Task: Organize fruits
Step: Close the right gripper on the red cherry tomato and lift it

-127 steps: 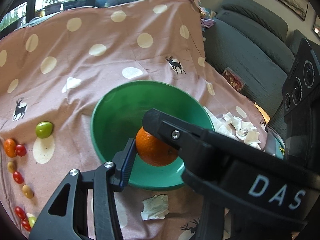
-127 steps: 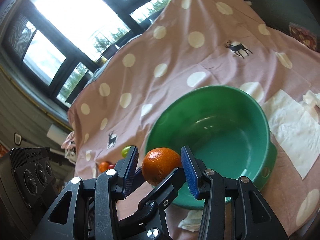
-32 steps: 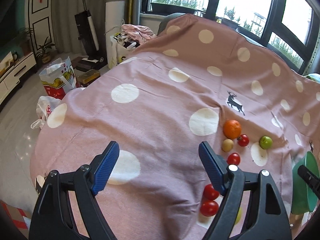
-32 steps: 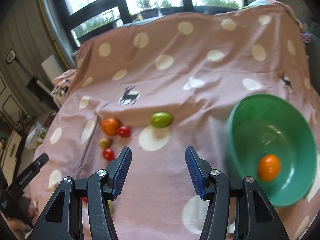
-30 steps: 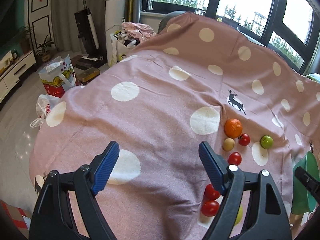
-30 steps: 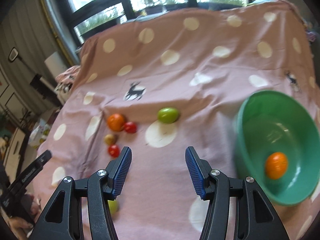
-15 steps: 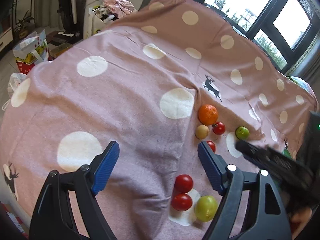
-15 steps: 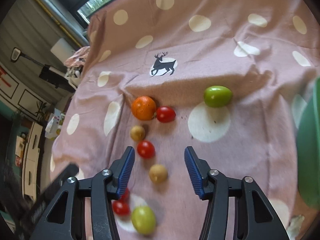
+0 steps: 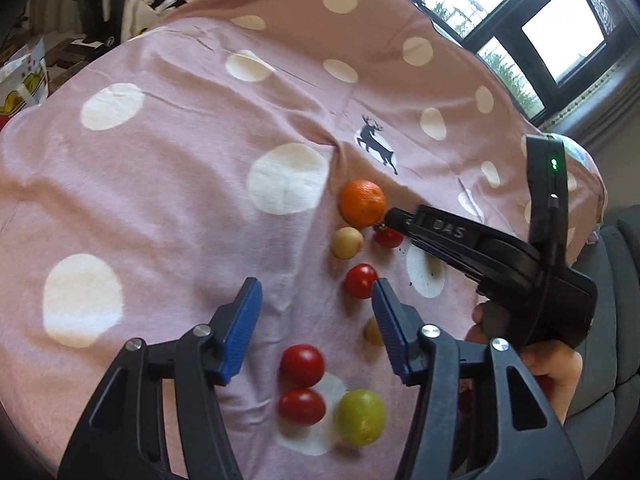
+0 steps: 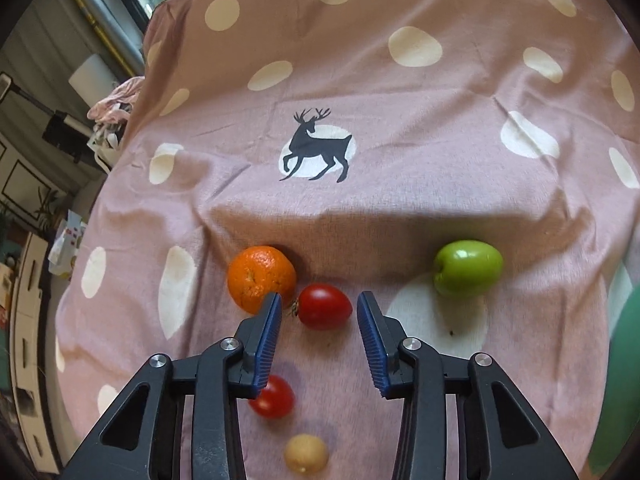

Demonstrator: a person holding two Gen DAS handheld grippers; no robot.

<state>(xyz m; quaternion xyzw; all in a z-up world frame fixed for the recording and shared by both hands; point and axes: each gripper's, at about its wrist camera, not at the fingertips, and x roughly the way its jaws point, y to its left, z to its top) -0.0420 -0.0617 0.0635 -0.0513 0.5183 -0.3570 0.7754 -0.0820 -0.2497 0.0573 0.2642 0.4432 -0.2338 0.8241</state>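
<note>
The only readable lettering is "DAS", in pale capitals on the black plastic finger of the right hand-held gripper (image 9: 394, 220), seen from the left wrist view. Nothing else carries legible text.

Daylight pours through dark-framed windows (image 9: 560, 28) at one o'clock. A grey sofa (image 9: 616, 320) sits at three o'clock. Bags and clutter (image 9: 24, 76) litter the floor at ten o'clock.

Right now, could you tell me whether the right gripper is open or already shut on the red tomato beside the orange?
Open. The right gripper has been closing, but a gap shows between each blue pad and the red tomato.
</note>
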